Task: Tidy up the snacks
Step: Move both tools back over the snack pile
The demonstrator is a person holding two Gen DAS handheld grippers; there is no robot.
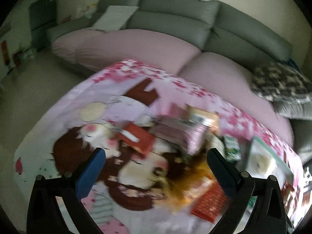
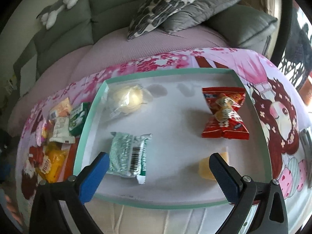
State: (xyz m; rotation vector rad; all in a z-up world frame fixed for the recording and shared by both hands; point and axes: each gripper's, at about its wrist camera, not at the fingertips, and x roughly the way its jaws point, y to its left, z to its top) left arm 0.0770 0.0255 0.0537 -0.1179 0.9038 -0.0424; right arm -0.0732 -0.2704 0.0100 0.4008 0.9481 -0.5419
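Observation:
A white tray with a mint-green rim (image 2: 91, 115) sits on a pink cartoon cloth. In it lie a silver-green packet (image 2: 127, 155), a pale round bun in clear wrap (image 2: 126, 101), a red snack bag (image 2: 226, 113) and a yellow piece (image 2: 206, 168). My right gripper (image 2: 158, 175) is open and empty above the tray's near edge. My left gripper (image 1: 156, 169) is open and empty above a blurred pile of loose snacks: a red packet (image 1: 136, 138), a pink packet (image 1: 175, 132), an orange-red packet (image 1: 208, 202). The tray also shows in the left wrist view (image 1: 273, 154).
Left of the tray lie a green packet (image 2: 78, 119), a white packet (image 2: 61, 132), an orange-white packet (image 2: 62, 105) and a yellow packet (image 2: 52, 163). A grey sofa (image 1: 175, 19) with a pink cover and patterned cushions (image 2: 165, 5) stands behind the table.

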